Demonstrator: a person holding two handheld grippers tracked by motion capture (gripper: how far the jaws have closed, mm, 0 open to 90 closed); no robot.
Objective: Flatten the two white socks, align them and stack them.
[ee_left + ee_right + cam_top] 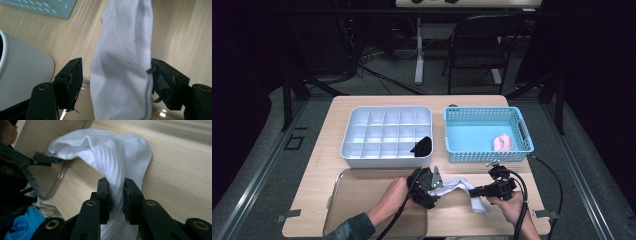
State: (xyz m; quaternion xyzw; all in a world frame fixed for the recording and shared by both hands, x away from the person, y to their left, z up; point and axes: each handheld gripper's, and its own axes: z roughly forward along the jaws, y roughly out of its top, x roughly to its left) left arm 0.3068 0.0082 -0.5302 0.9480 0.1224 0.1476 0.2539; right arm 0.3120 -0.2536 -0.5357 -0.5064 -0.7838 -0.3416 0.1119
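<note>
A white sock lies stretched across the near edge of the wooden table, between my two grippers. My right gripper is shut on its ribbed part, and in the right gripper view the pads pinch the white sock tightly. My left gripper is at the sock's other end. In the left gripper view its jaws stand wide, with the white sock running between them. There is a gap on the left pad's side, while the right pad just meets the fabric's edge.
A white divided organizer sits mid-table with a black item in a front compartment. To its right, a blue basket holds a pink item. A clear tray lies front left. A folding chair stands beyond the table.
</note>
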